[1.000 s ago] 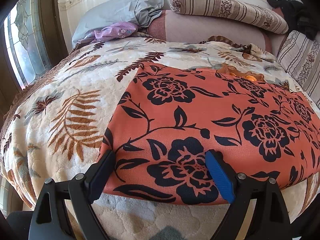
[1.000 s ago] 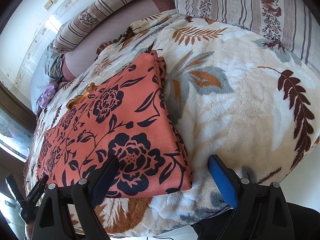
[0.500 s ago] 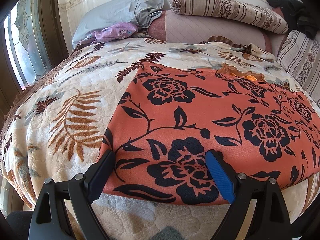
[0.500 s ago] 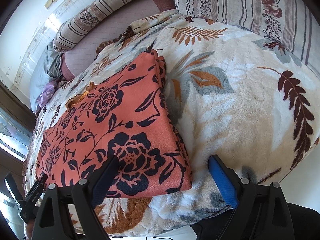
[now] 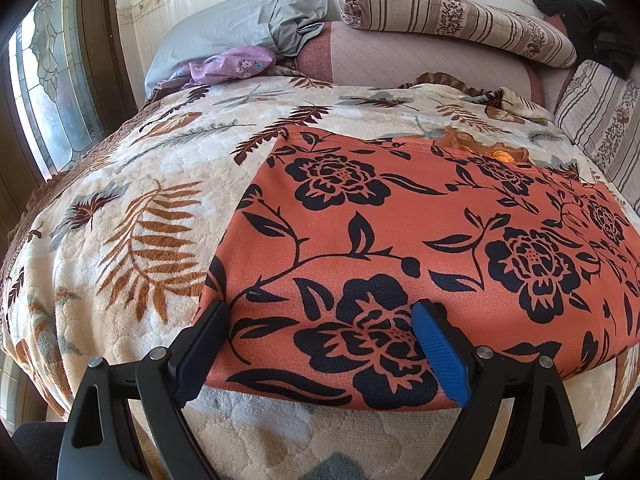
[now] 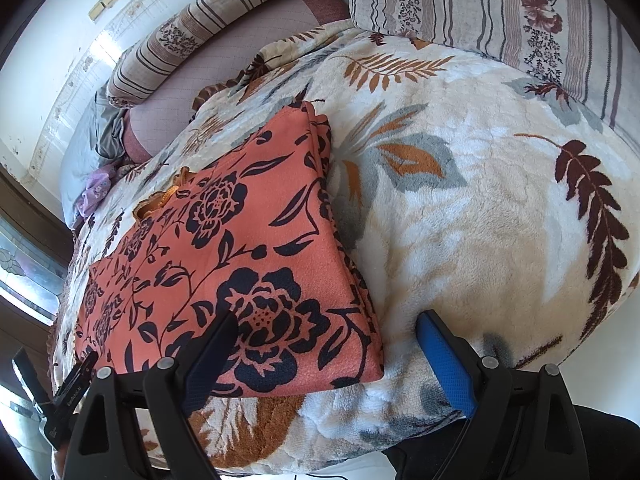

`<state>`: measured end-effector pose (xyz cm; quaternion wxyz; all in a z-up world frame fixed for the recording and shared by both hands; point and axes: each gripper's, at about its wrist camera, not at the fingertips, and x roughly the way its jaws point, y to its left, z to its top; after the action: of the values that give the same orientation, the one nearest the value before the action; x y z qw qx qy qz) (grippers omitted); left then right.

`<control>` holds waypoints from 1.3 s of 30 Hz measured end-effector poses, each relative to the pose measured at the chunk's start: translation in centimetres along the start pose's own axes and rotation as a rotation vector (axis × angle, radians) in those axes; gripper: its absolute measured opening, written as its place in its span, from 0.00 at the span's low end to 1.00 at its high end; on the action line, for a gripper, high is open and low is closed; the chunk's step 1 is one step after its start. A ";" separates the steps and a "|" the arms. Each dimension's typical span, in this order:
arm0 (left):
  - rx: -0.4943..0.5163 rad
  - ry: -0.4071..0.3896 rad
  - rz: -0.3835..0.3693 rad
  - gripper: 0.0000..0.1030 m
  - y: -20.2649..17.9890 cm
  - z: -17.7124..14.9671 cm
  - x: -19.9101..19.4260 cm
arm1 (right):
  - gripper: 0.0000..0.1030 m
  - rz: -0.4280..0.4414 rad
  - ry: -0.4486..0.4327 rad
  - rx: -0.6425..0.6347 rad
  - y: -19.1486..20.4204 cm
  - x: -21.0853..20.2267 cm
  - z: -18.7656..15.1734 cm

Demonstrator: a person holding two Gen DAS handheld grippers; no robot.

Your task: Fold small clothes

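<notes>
Your left tool (image 5: 320, 344) is wide open w/ nothing gripped: the black finger sits at the near left corner of the orange floral garment (image 5: 420, 232), the blue finger further in on the cloth, so the near hem runs between the two. Pads aren't pinching it. Your right tool (image 6: 324, 356) is just as wide and also empty; it straddles the garment's near right corner, black finger over the print, blue finger over bare blanket (image 6: 480, 208) just beside the folded edge.

What's changed over the last sec: nothing. Both tools sit where they did, same spread, and the cloth lies the same way. So you're parked at the two near corners, lined up but not committed.

The garment itself lies flat on the leaf-print blanket, along the bed's near edge, already layered (the right side shows stacked edges), w/ an orange ruffled bit poking out at the far edge. It looks part-folded, prob. one more fold to go. For that, close both tools on the near corners first, then carry the hem toward the far edge. Watch the right side: the blue finger is off the cloth, so a plain squeeze may catch blanket pile along w/ the garment.

Further out: striped bolster (image 5: 452, 16) and grey pillow (image 5: 240, 28) at the head of the bed, a small purple floral piece (image 5: 236, 65) near the pillow, window at left.
</notes>
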<state>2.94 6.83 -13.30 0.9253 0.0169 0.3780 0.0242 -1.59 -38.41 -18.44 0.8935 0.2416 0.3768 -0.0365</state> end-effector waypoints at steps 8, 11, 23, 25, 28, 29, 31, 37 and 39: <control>-0.002 -0.002 0.006 0.91 -0.1 0.1 0.1 | 0.90 0.113 -0.188 0.181 -1.5 -7.5 -1.4; -0.005 -0.002 0.012 0.92 -0.1 0.3 0.2 | 0.90 0.200 -0.052 0.183 -0.1 -5.8 -2.6; -0.015 -0.139 -0.067 0.92 -0.9 3.7 -4.7 | 0.90 0.361 0.106 0.516 -2.6 1.5 -2.6; 0.015 -0.145 -0.144 0.92 -2.4 5.1 -5.3 | 0.90 0.376 0.098 0.537 -2.8 2.0 -1.6; 0.072 -0.124 -0.202 0.92 -5.2 6.3 -4.7 | 0.89 0.399 0.087 0.594 -3.3 2.8 -0.7; 0.084 -0.124 -0.204 0.92 -6.0 6.6 -4.3 | 0.89 0.408 0.072 0.610 -3.4 2.8 -0.5; 0.082 -0.109 -0.215 0.92 -7.5 6.5 -3.9 | 0.64 0.394 0.039 0.600 -3.3 2.5 -0.2; 0.200 0.040 -0.222 0.92 -13.5 4.9 -0.3 | 0.58 0.285 0.047 0.519 -2.3 2.6 0.1; 0.225 0.120 -0.200 0.92 -14.4 3.9 1.6 | 0.64 0.279 0.048 0.523 -2.4 2.8 0.2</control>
<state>7.27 -7.54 -12.35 0.8911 0.0813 0.4329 -0.1094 -0.07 -40.25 -21.22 0.7881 0.5140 0.3386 -0.0033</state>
